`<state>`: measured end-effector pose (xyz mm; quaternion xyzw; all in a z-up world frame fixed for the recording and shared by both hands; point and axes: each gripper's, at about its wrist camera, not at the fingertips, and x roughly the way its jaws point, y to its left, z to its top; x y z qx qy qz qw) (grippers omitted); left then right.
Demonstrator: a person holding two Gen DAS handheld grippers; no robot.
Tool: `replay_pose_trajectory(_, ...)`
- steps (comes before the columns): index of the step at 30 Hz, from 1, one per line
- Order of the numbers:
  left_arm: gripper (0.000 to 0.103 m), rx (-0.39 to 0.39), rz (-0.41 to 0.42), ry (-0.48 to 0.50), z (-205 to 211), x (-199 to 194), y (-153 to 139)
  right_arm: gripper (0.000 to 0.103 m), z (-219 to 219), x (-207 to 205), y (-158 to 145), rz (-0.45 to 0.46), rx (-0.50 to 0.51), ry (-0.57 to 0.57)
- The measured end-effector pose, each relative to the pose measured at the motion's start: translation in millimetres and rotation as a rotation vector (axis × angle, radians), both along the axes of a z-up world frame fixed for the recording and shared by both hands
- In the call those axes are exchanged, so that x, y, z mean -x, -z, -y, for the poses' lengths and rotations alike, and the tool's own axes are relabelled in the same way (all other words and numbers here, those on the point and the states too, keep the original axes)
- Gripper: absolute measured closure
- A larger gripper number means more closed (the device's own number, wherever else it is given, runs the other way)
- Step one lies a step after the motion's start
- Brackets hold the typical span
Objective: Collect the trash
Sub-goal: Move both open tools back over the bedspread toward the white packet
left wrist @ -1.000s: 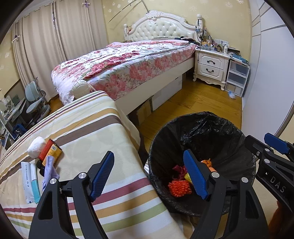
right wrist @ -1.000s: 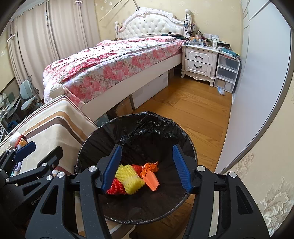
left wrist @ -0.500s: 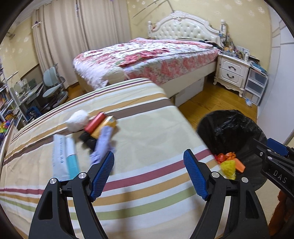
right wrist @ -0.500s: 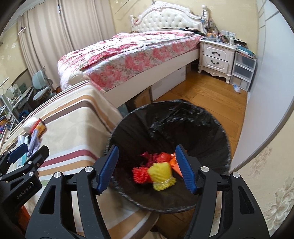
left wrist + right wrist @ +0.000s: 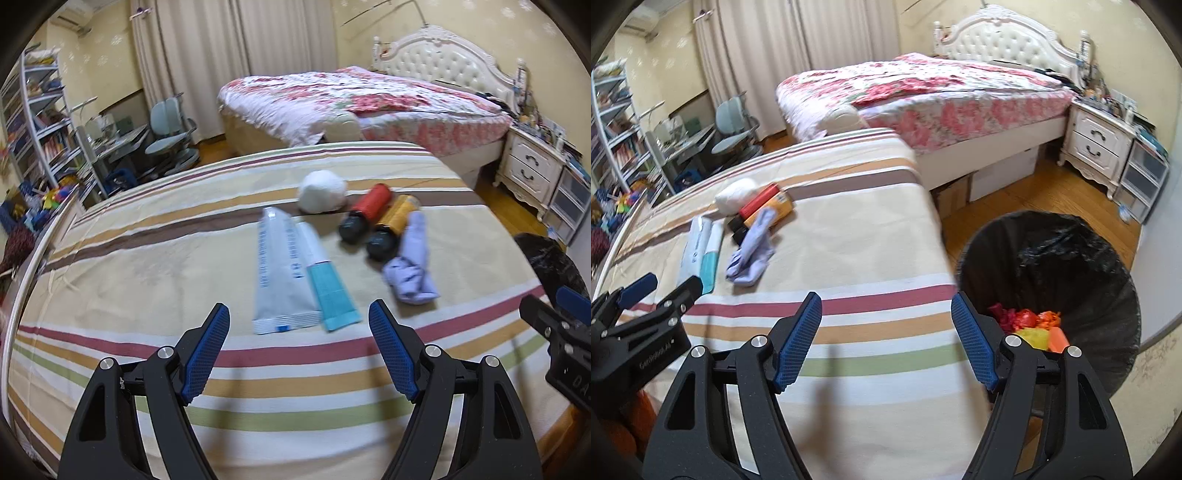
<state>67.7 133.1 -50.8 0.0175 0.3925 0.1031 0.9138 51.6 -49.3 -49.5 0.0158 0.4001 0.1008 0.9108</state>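
Observation:
On the striped bedspread (image 5: pixel 147 266) lie two flat tubes, white (image 5: pixel 277 273) and teal-ended (image 5: pixel 328 288), a white ball (image 5: pixel 321 192), a red tube (image 5: pixel 369 210), an orange tube (image 5: pixel 395 221) and a lilac sock (image 5: pixel 410 269). My left gripper (image 5: pixel 299 350) is open and empty, just short of the flat tubes. My right gripper (image 5: pixel 886 339) is open and empty above the bed's edge, beside the black-lined bin (image 5: pixel 1082 266) holding red, orange and yellow trash (image 5: pixel 1030 325). The sock (image 5: pixel 753 251) and tubes (image 5: pixel 701 254) show left in the right wrist view.
A floral bed (image 5: pixel 923 88) stands behind, a white nightstand (image 5: pixel 1097 147) and plastic drawers (image 5: pixel 1145 173) at right. Shelves (image 5: pixel 37 122), a desk and a grey chair (image 5: pixel 170 133) stand at the left. Wooden floor (image 5: pixel 1045 192) lies between bed and bin.
Both grippers have swung left from the bin toward the striped bed. The left one now faces the items on it. Both have stayed open and empty.

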Motion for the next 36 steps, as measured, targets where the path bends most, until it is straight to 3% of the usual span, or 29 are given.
replay_pose_trajectory(10,0.028,0.067,-0.026,-0.044,-37,-5,7,0.032,-21,-18,7,-0.045,0.015,-0.017)
replay_pose_trajectory(26,0.026,0.066,-0.025,-0.045,-51,-27,6,0.032,-35,-26,7,-0.045,0.038,-0.037)
replay_pose_trajectory(30,0.033,0.096,-0.048,-0.025,-54,-24,10,0.032,-36,-26,7,-0.045,0.039,-0.038)
replay_pose_trajectory(36,0.033,0.116,-0.051,-0.04,-65,-17,10,0.032,-34,-24,8,-0.044,0.042,-0.037)
